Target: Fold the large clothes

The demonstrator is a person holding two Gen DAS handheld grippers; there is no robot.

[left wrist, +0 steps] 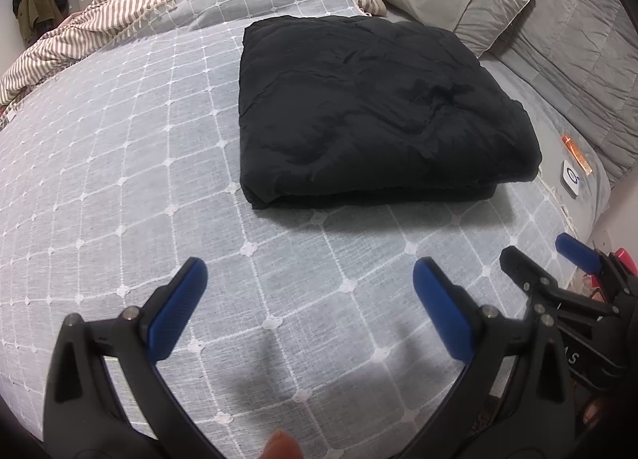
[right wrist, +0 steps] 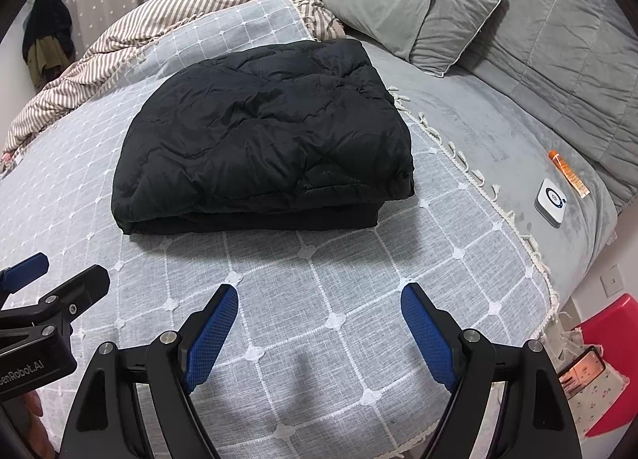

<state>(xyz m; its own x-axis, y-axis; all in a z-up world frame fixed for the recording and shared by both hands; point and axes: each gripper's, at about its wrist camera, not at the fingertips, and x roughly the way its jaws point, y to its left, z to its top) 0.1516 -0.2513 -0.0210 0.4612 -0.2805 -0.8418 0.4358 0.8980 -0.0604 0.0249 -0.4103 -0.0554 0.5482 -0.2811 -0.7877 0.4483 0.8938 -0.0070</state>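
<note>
A black quilted garment (left wrist: 371, 108) lies folded into a thick rectangle on the grey checked bedspread (left wrist: 119, 180); it also shows in the right wrist view (right wrist: 263, 140). My left gripper (left wrist: 311, 271) is open and empty, held over the bedspread short of the garment's near edge. My right gripper (right wrist: 319, 295) is open and empty, also short of the near edge. Each gripper shows in the other's view, the right one (left wrist: 546, 255) at the right, the left one (right wrist: 60, 271) at the left.
A striped blanket (right wrist: 159, 16) is bunched at the far left. A grey pillow (right wrist: 414, 8) and quilted cover (right wrist: 566, 40) lie far right. A small white device (right wrist: 552, 201) and an orange tube (right wrist: 568, 172) lie on the grey sheet. A red object (right wrist: 610, 339) stands beside the bed.
</note>
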